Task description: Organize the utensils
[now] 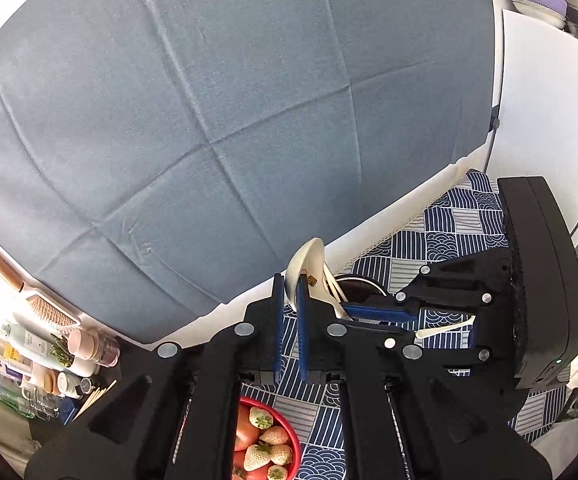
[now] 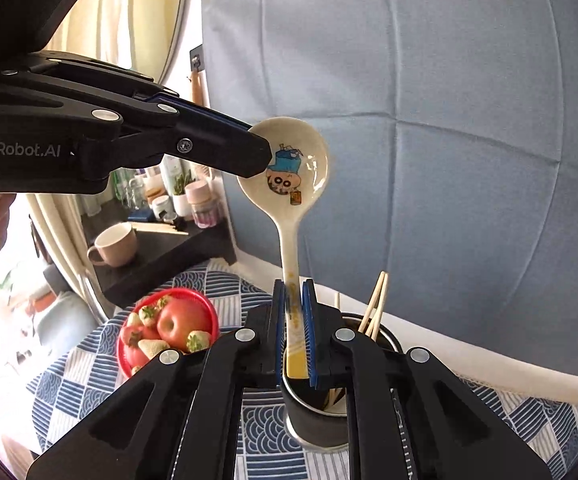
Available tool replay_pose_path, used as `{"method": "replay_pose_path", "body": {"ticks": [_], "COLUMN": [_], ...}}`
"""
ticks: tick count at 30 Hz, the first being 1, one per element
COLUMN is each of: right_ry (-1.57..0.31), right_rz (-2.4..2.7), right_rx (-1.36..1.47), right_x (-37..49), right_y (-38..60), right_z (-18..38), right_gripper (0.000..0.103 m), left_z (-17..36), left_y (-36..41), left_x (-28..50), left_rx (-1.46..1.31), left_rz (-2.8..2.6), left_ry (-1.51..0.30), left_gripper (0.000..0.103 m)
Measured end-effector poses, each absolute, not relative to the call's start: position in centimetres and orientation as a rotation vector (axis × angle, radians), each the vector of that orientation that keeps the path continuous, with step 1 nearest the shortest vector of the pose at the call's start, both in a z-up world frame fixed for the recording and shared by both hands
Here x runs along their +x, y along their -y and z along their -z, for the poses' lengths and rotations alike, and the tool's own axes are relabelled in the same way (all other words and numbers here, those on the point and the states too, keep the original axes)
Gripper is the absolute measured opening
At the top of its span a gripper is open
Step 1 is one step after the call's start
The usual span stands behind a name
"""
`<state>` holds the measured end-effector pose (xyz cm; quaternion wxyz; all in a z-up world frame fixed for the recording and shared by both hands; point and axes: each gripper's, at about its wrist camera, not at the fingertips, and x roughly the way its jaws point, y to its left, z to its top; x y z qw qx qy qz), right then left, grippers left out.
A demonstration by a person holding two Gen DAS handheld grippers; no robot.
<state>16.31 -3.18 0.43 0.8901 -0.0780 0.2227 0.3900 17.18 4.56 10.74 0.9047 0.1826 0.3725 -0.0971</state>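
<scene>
One glossy ceramic spoon [image 2: 289, 184], cream-coloured with a cartoon figure printed in its round bowl, stands upright over a dark cylindrical utensil cup [image 2: 315, 408]. The right gripper [image 2: 293, 320] has its ribbed blue pads clamped on the spoon's flat handle, whose yellow-tipped end sits at the cup's rim. The left gripper [image 1: 290, 308] pinches the edge of the spoon's bowl from the side (both grippers grip the same spoon). Thin pale wooden chopsticks [image 2: 375, 304] lean in the cup; at least three stick tips show. A round red bowl [image 2: 209, 312] holds one apple and several strawberries on a blue-and-white patterned cloth [image 2: 69, 384]. One beige mug [image 2: 115, 244] sits on a dark shelf.
</scene>
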Motion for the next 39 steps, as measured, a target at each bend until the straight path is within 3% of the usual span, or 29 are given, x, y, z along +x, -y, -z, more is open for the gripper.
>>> {"method": "replay_pose_path", "body": {"ticks": [1,2,4,8,11,17,39], "right_ry": [-0.447,-0.444,-0.455,-0.471,-0.495,-0.596,-0.835], "right_rz": [-0.796,-0.784,-0.758,-0.709,-0.669,-0.58,-0.41], "right_rx": [-0.164,-0.17,-0.189,-0.171,-0.153,-0.107,-0.114], "right_x": [16.3,16.4,16.5,16.4,16.4,17.3,13.7], "right_y": [3.3,3.4,3.8,5.9,7.8,12.2,25.2], "right_z": [-0.3,0.0,0.5,1.5,2.3,4.1,12.2], "right_gripper": [0.012,0.029,0.063,0.083,0.085,0.086,0.086], "left_z": [-10.4,-10.1,-9.6,-8.8,-8.0,-6.7,0.6], "left_y": [-4.7,-4.9,-5.6,-7.4,-8.3,-8.8,-2.2], "left_x": [17.3,17.5,17.5,17.2,17.0,16.2,12.0], "left_rx": [0.376,0.369,0.335,0.272,0.248,0.192,0.103], "left_rz": [0.192,0.185,0.171,0.135,0.102,0.09,0.15], "left_ry": [-0.767,-0.769,-0.767,-0.759,-0.774,-0.785,-0.899], "left_gripper": [0.03,0.055,0.066,0.086,0.093,0.097,0.097]}}
